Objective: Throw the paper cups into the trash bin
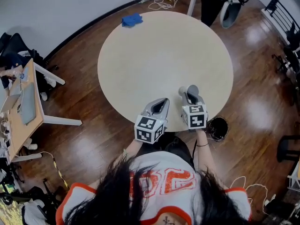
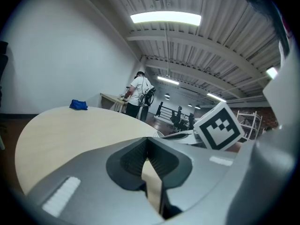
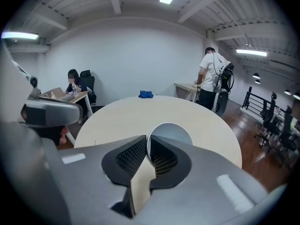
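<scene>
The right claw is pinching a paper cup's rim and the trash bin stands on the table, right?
No: the head view shows the trash bin on the floor beside the table. The right claw does pinch the paper cup by its rim.

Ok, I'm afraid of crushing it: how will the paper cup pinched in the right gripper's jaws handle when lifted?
The paper cup looks thin-walled, so it is probably light and should lift easily. The right gripper pinches only one side of its rim, so the wall may dent and the cup may tilt. If dropped sideways, its round body would likely roll.
</scene>
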Demonstrator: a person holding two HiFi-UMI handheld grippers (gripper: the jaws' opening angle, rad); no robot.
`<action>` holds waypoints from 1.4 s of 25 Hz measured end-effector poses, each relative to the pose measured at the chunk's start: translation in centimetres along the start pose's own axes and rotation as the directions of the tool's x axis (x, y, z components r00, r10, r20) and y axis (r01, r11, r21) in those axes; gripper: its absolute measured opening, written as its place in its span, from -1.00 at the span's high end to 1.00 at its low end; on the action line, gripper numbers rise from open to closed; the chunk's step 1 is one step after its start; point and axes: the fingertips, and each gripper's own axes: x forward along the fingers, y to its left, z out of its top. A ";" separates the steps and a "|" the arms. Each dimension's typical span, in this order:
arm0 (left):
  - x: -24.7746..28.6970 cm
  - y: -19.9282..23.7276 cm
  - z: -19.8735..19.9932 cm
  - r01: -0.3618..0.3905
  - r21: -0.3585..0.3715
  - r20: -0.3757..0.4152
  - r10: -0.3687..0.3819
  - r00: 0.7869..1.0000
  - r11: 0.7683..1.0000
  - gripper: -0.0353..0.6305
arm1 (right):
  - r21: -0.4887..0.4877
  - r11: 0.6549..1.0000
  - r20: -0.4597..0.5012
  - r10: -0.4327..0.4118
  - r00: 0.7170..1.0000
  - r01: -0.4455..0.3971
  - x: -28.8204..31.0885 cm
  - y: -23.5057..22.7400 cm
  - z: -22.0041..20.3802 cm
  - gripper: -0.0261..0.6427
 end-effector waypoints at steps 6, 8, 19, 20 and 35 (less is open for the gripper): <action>-2.3 0.0 -0.8 0.061 0.023 -0.022 -0.061 0.998 0.998 0.89 | 0.097 0.994 0.031 -0.052 0.998 0.049 -4.0 2.8 -1.7 0.83; -2.7 -0.2 -1.1 0.086 0.026 -0.031 -0.085 0.996 0.996 0.89 | 0.133 0.987 0.032 -0.096 0.995 0.091 -5.1 2.9 -2.8 0.83; -2.6 -4.6 -2.5 0.247 0.064 -0.083 -0.242 0.967 0.967 0.89 | 0.286 0.938 -0.003 -0.201 0.980 0.194 -10.4 3.9 -8.2 0.83; -2.5 -5.0 -2.6 0.259 0.068 -0.086 -0.253 0.964 0.963 0.89 | 0.299 0.933 -0.001 -0.211 0.977 0.202 -10.7 3.6 -8.4 0.83; -0.5 -14.3 -4.5 0.370 0.105 -0.131 -0.356 0.925 0.923 0.89 | 0.450 0.828 -0.007 -0.371 0.928 0.335 -19.1 -3.9 -14.3 0.83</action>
